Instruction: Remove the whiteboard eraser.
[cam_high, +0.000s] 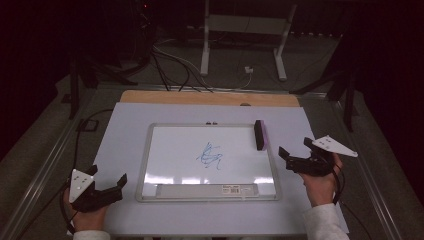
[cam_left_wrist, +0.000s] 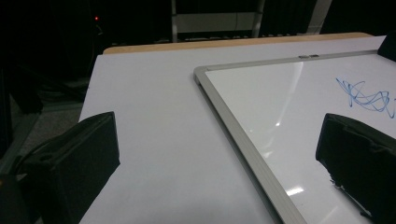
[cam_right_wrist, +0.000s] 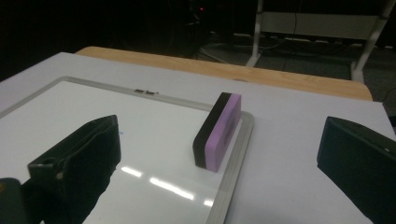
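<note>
Standing at the whiteboard's (cam_high: 150, 165) three o'clock edge, the eraser (cam_high: 259, 134) faces the spread right gripper (cam_high: 299, 151); left gripper (cam_high: 107, 180) spread at eight o'clock.

A whiteboard (cam_high: 165, 150) lies mid-frame on the table (cam_high: 125, 125), an eraser (cam_high: 259, 135) standing on edge at its upper right rim, a scribble (cam_high: 210, 156) at its centre, the left gripper (cam_high: 107, 187) at lower left off the board and the right gripper (cam_high: 295, 152) just right of it.

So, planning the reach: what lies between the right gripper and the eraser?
Nothing: the right gripper view shows bare whiteboard between the right gripper and the eraser.
</note>
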